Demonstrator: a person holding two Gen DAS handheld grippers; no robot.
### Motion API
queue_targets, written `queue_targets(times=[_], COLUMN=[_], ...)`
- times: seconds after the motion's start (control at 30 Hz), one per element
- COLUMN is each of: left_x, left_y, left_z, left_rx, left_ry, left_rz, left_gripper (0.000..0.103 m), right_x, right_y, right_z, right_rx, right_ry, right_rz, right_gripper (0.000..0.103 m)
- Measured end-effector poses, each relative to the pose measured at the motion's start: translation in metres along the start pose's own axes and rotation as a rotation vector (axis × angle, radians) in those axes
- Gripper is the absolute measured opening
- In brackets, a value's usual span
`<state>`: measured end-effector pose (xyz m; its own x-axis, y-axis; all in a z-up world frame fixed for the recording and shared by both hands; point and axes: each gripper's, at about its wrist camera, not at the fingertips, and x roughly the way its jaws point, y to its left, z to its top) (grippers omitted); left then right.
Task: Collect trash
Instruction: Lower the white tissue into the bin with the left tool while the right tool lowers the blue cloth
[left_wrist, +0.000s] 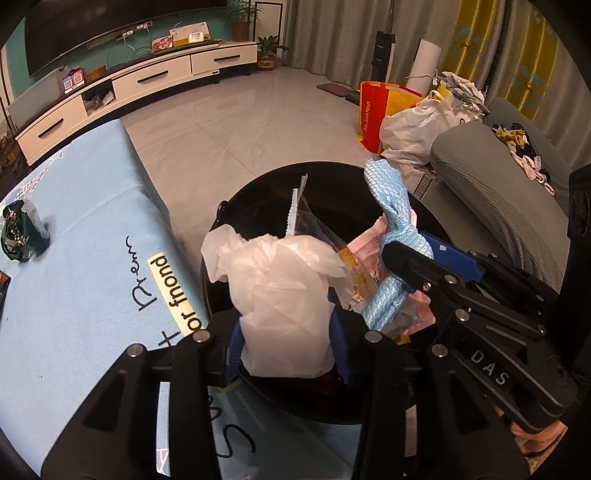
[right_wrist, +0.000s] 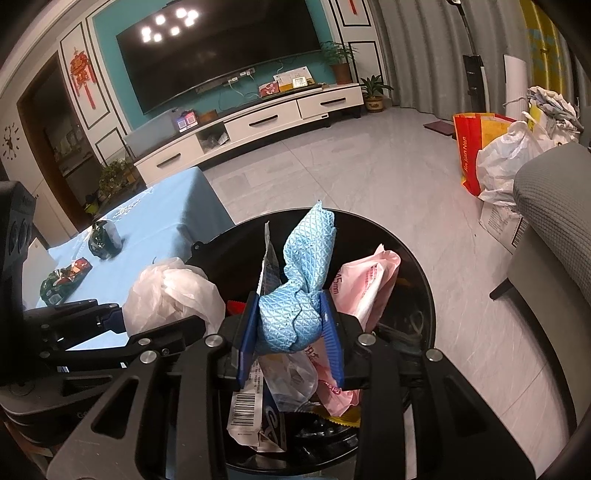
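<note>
Over the bin (right_wrist: 417, 280) at lower centre, the left gripper (left_wrist: 288, 332) half-open around a white bag (left_wrist: 284, 295) and the right gripper (right_wrist: 291, 325) clamping a blue cloth (right_wrist: 295, 295) risk spilling onto the floor if released off-centre.

The cloth (right_wrist: 295, 306) is coloured pale blue with a fine white triangular lattice. The plastic bag (left_wrist: 288, 295) is seen as translucent white. A black bin (right_wrist: 417, 258) is filled with a pink printed wrapper (right_wrist: 369, 284) and a white packet with a black barcode (right_wrist: 243, 417). The bench (left_wrist: 92, 258) is covered in light blue, lettered in black, with one yellow strip. Blue ribbed pads (right_wrist: 330, 332) are carried on the black right tool (right_wrist: 291, 332).
</note>
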<state>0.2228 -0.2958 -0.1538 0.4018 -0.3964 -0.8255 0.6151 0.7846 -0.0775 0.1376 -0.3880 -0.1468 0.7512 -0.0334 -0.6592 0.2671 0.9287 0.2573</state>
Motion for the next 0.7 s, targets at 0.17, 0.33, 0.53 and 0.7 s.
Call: queue_targets(times=[0.17,0.33,0.53,0.7], left_x=[0.0005,0.0012,0.0019,0.0008], left_y=[-0.0007,-0.0009,0.0006,0.0007], left_z=[-0.0002,-0.0002,-0.0010,-0.0017], left_rx=[0.003,0.006,0.004,0.002], left_ry=[0.000,0.001,0.001,-0.002], left_rz=[0.004,0.007,0.012,0.014], left_gripper=[0.046,0.047,0.050,0.053], right_x=[0.0003,0.0000,-0.0010,-0.0051], right_y=[-0.0013,-0.0020,-0.0022,-0.0031], right_z=[0.0001,0.0001,0.0007,0.0014], right_rx=[0.004,0.005,0.007,0.015], right_ry=[0.000,-0.001,-0.005,-0.013], right_rz=[0.000,-0.002,-0.001,-0.003], right_gripper=[0.035,0.035,0.035,0.036])
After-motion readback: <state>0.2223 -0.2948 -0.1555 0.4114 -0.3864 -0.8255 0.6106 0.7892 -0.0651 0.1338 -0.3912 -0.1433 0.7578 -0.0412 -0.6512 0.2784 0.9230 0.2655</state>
